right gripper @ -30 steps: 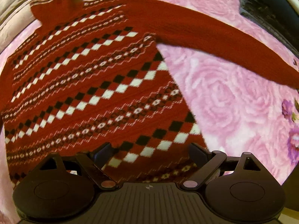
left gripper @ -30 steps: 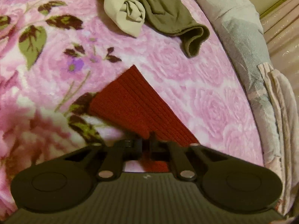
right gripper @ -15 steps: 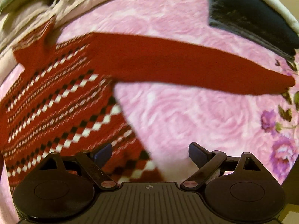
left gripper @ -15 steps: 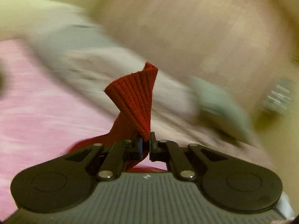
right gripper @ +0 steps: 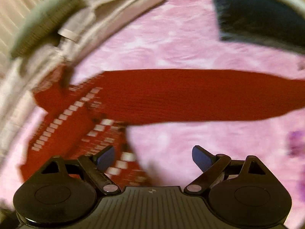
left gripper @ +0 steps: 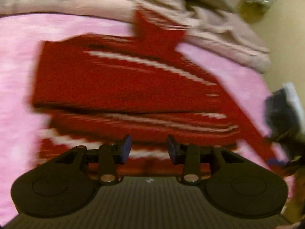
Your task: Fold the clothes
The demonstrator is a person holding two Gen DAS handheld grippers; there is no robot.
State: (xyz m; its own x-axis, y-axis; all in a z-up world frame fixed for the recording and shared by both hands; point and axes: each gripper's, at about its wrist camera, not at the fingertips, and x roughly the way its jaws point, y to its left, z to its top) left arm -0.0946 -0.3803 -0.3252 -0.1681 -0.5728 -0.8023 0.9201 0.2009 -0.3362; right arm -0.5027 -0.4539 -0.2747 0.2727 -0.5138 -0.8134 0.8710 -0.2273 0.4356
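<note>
1. While its jaws are opening, the left gripper [left gripper: 148, 148] hangs over the red knit sweater [left gripper: 122, 84] with nothing between its blue pads [left gripper: 125, 148].
2. Spread wide, the right gripper [right gripper: 152, 158] holds nothing; it sits above the sweater's hem corner and bare blanket.
3. Ribbed and plain red, one sleeve [right gripper: 190, 95] lies straight across the fuzzy pink blanket [right gripper: 171, 38] on the bed; the body carries white diamond bands.
4. Beyond lie beige bedding [left gripper: 219, 30] and a dark folded garment [right gripper: 257, 15].
</note>
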